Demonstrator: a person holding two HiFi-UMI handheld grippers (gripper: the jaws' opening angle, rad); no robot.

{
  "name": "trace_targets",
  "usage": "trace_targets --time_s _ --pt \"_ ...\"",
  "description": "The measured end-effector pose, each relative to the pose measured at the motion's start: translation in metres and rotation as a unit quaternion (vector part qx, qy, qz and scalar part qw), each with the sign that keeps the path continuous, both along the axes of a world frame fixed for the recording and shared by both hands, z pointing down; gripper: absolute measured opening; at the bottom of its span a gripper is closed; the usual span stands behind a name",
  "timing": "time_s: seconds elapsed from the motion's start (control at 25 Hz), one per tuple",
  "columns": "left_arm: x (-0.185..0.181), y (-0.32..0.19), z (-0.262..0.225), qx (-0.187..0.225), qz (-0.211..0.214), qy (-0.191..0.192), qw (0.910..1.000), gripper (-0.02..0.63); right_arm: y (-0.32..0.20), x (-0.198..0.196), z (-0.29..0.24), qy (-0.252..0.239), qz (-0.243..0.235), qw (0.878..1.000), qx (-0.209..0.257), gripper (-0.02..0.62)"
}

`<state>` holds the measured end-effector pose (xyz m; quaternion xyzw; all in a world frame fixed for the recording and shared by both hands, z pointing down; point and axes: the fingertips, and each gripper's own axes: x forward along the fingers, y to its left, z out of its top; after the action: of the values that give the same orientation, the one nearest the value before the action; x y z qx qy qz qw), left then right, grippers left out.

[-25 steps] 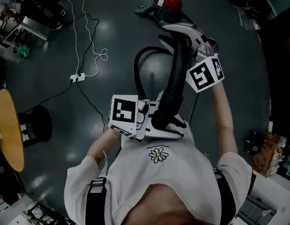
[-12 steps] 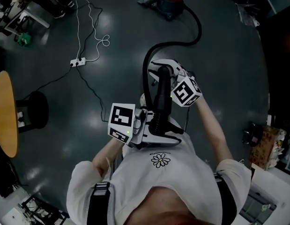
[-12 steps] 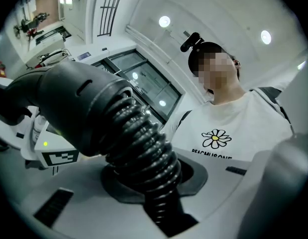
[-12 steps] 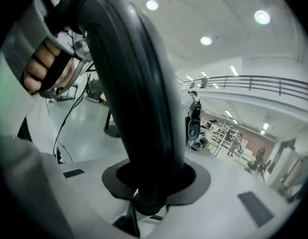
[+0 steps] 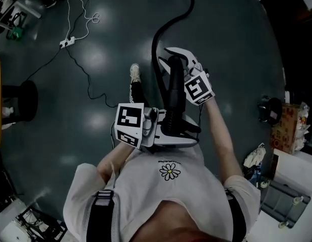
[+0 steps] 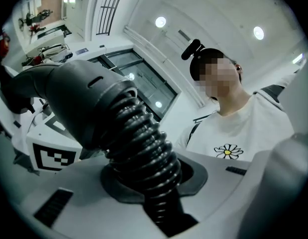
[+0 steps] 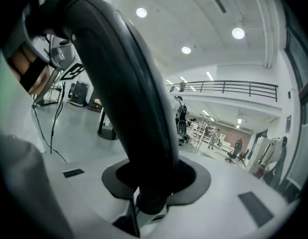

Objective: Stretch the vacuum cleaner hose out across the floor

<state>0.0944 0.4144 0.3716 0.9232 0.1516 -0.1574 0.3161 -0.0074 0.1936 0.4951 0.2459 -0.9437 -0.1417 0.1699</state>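
Head view: the left gripper (image 5: pixel 170 131) and right gripper (image 5: pixel 174 67), centre frame, both clamp the near end of the vacuum hose (image 5: pixel 163 29), which runs off the top edge. Pulling harder could slip a grip or drag the cleaner (it is out of view). The black cable (image 5: pixel 87 79) and power strip (image 5: pixel 65 43), upper left, and the person's shoe (image 5: pixel 135 72) lie near the hose and could snag it.

Left gripper view: the jaws are shut on the ribbed section (image 6: pixel 144 148), where the ribs may stretch and slide.

Right gripper view: the jaws pinch the smooth curved tube (image 7: pixel 139 118), which looks likelier to twist.
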Motion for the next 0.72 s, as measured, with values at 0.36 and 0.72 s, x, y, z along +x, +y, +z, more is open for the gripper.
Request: trace_targets --time_s 0.36,0.72 --pt "0.122 0.178 -0.046 -0.016 0.002 0.011 0.9998 0.097 0.189 0.142 -0.021 -0.019 0.031 0.998 -0.043 0.106" --pt "0.167 0.248 -0.054 0.012 0.043 -0.061 0.9971 0.097 0.258 0.22 -0.033 -0.027 0.08 0.995 -0.056 0.107"
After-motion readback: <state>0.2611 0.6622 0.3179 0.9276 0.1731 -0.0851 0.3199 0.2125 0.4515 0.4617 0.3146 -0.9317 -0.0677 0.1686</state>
